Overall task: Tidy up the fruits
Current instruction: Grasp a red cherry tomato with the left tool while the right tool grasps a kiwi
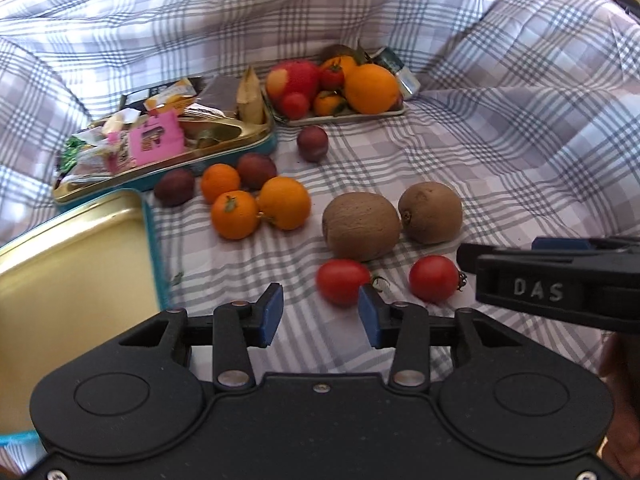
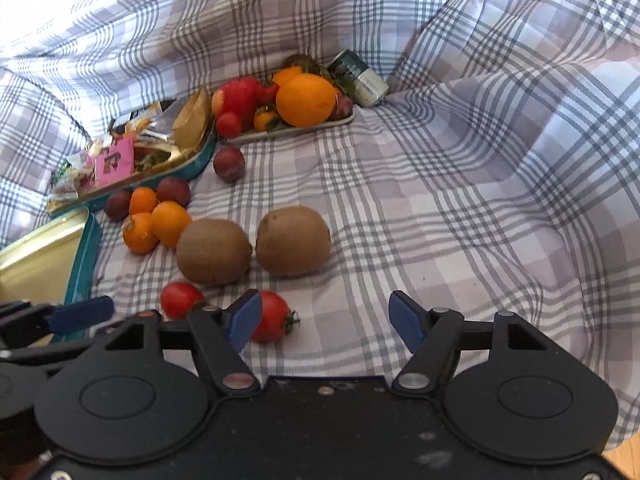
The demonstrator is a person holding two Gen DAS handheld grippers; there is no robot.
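Observation:
Loose fruit lies on a plaid cloth: two kiwis (image 1: 360, 226) (image 2: 214, 252), two cherry tomatoes (image 1: 342, 281) (image 2: 274, 317), three small oranges (image 1: 284, 203) (image 2: 170, 223) and three plums (image 1: 313, 143) (image 2: 229, 163). A pale tray (image 1: 352, 119) (image 2: 296, 129) at the back holds piled fruit. My left gripper (image 1: 320, 314) is open and empty, just short of the left tomato. My right gripper (image 2: 330, 318) is open and empty, its left finger in front of the right tomato; it shows at the right edge of the left wrist view (image 1: 556, 280).
A teal and gold tin (image 1: 168, 160) (image 2: 132, 168) full of snack packets sits at the left, its empty lid (image 1: 72, 264) (image 2: 44, 256) nearer me. A green can (image 2: 358, 76) lies behind the tray. The cloth rises in folds at the back and right.

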